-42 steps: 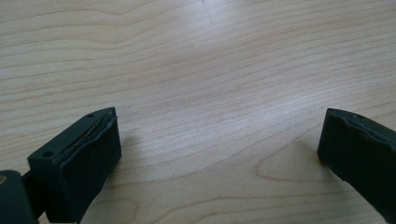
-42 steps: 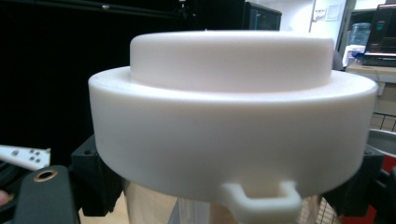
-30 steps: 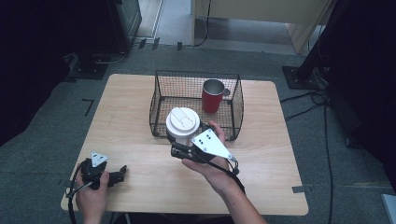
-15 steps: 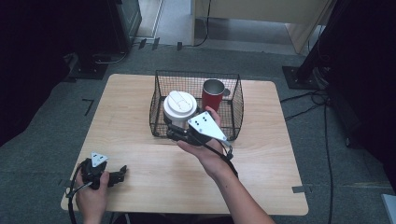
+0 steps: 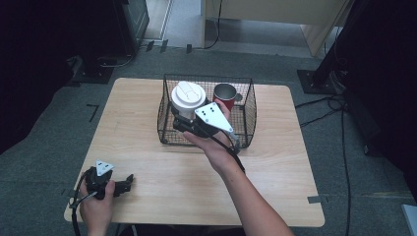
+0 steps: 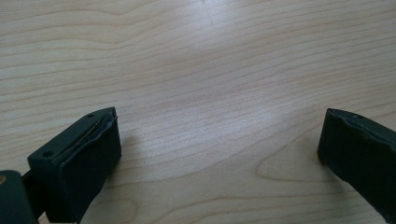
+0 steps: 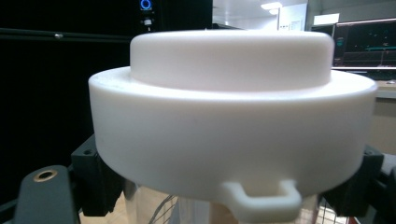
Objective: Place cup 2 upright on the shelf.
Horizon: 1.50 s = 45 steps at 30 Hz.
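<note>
A clear cup with a white lid [image 5: 188, 97] hangs over the left part of a black wire basket [image 5: 247, 123], upright. My right gripper [image 5: 184, 121] is shut on the cup just under the lid, coming in from the near side. In the right gripper view the lid [image 7: 233, 107] looms close, and black pads [image 7: 100, 182] press on both sides of the clear cup body below it. A red mug [image 5: 225, 93] stands inside the basket at its far right. My left gripper [image 5: 129, 181] rests at the table's near left corner, its jaws wide apart over bare wood [image 6: 219, 116].
The light wooden table [image 5: 275, 172] stands on grey carpet. The basket sits at its far middle. Dark equipment and cables lie on the floor beyond the far and right edges. A black cable trails from the left gripper over the table's near edge.
My right gripper has carried the lidded cup away from the person and slightly up, from the basket's near rim to over its inside. The left gripper has stayed put.
</note>
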Available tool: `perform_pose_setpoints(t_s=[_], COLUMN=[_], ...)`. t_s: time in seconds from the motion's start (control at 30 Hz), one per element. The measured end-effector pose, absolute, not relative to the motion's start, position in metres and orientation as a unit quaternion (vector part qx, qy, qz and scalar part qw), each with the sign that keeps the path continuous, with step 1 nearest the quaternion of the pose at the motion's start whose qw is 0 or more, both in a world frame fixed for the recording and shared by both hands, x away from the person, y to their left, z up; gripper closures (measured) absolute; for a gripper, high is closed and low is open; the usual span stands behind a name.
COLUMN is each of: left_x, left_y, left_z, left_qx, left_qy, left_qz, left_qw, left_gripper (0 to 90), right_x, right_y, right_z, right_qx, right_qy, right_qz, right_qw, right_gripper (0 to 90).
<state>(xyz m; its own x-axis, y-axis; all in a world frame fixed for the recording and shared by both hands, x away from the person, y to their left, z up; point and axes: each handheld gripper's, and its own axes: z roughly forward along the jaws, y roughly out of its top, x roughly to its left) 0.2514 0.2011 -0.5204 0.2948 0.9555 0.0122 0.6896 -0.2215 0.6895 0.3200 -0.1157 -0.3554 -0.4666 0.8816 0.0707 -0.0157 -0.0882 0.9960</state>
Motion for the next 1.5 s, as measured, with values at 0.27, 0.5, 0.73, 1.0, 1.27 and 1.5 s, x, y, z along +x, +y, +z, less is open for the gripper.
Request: perform_pose_setpoints(t_s=[0.27,0.5,0.73,1.0,1.27,1.5], left_x=[0.251,0.251,0.251,0.251,0.251,0.251], left_y=[0.201,0.201,0.201,0.201,0.201,0.201], left_z=[-0.520,-0.520,-0.520,-0.520,-0.520,-0.520], left_qx=[0.749,0.748,0.748,0.749,0.749,0.749], left_qy=[0.549,0.549,0.549,0.549,0.549,0.549], left_qz=[0.225,0.226,0.226,0.226,0.226,0.226], left_qw=[0.295,0.295,0.295,0.295,0.294,0.294], left_gripper=[0.0,0.0,0.0,0.0,0.0,0.0], right_x=[0.338,0.353,0.371,0.391,0.409,0.426], right_y=[-0.111,-0.107,-0.104,-0.102,-0.101,-0.099], right_z=[-0.355,-0.359,-0.371,-0.384,-0.398,-0.409], right_qx=[0.381,0.383,0.389,0.393,0.406,0.409], right_qy=[0.567,0.557,0.561,0.563,0.564,0.576], right_qz=[0.631,0.626,0.614,0.610,0.600,0.590], right_qw=[0.367,0.390,0.395,0.395,0.396,0.391], right_gripper=[15.9,15.9,15.9,15.9,15.9,15.9])
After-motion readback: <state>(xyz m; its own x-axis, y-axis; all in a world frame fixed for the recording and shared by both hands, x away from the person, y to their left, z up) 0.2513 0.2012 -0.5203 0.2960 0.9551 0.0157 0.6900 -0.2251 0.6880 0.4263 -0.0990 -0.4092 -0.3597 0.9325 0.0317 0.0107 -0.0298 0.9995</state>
